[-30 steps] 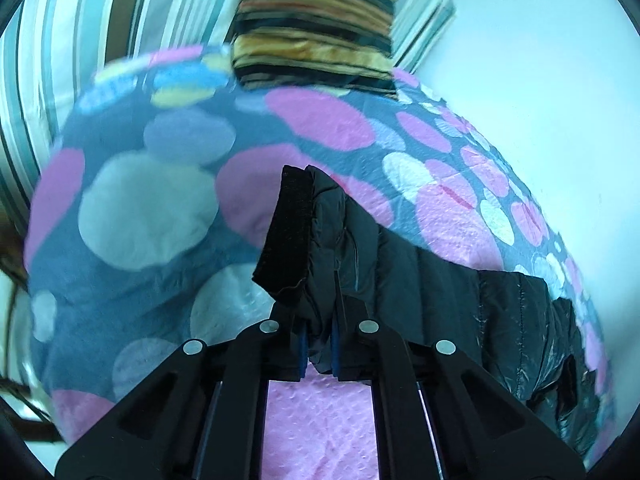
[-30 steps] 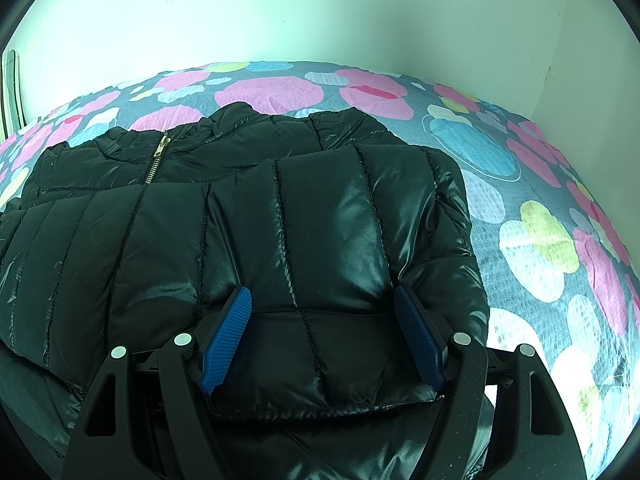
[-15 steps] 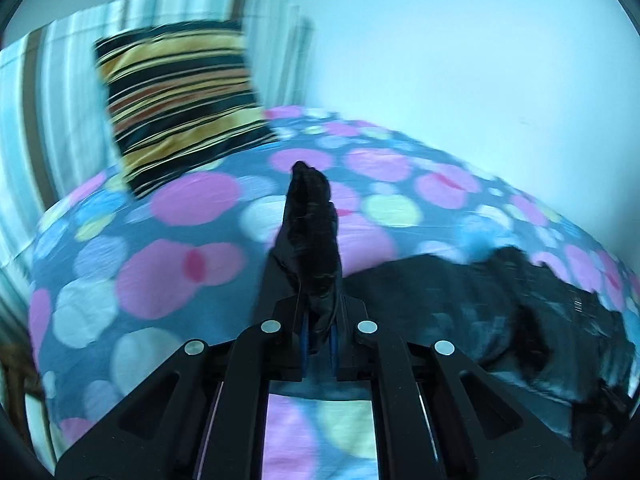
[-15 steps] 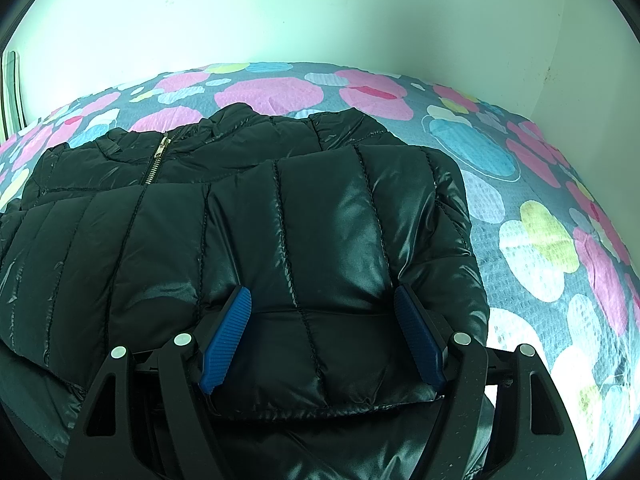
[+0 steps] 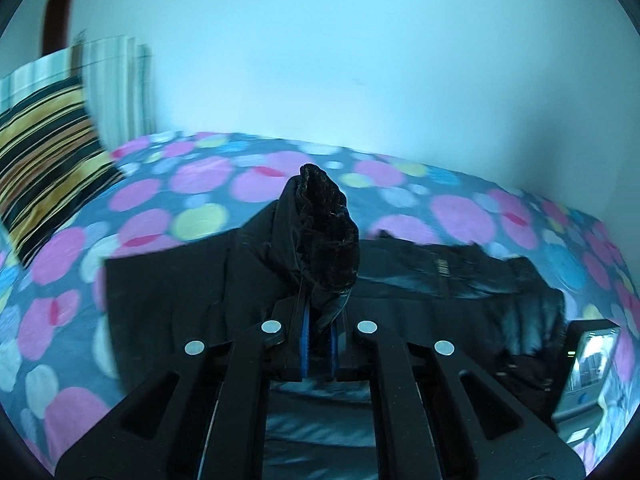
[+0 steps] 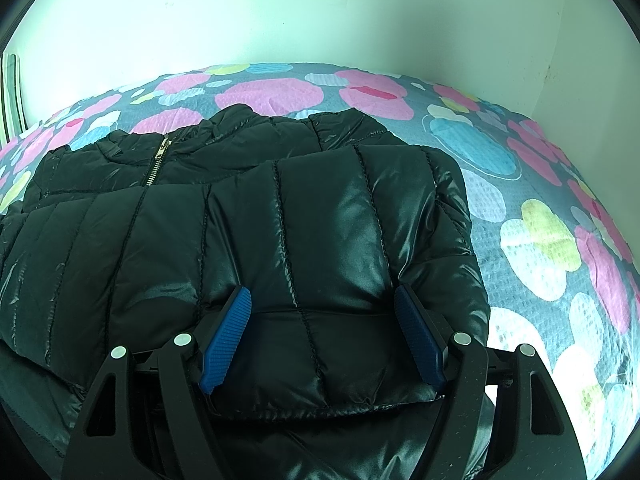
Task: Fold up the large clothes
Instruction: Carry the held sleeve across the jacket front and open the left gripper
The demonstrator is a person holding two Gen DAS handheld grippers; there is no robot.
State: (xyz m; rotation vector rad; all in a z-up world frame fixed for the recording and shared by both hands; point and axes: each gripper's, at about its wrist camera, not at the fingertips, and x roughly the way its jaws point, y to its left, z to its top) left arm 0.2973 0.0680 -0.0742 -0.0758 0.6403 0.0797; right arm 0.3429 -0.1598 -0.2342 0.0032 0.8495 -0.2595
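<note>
Jaws of left gripper [image 5: 319, 344] pinch jacket [image 5: 324, 236].

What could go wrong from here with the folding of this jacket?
The left gripper pinches only a thin cuff of the jacket, so the shiny, slippery-looking cloth may slide out. The right gripper is open over the folded sleeve and grips nothing, so a pull from the left could drag the finished fold out of shape.

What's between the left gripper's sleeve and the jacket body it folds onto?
Nothing visible. The left gripper is shut on the sleeve, raised over the jacket. The right gripper, open, rests on the already folded side.
</note>
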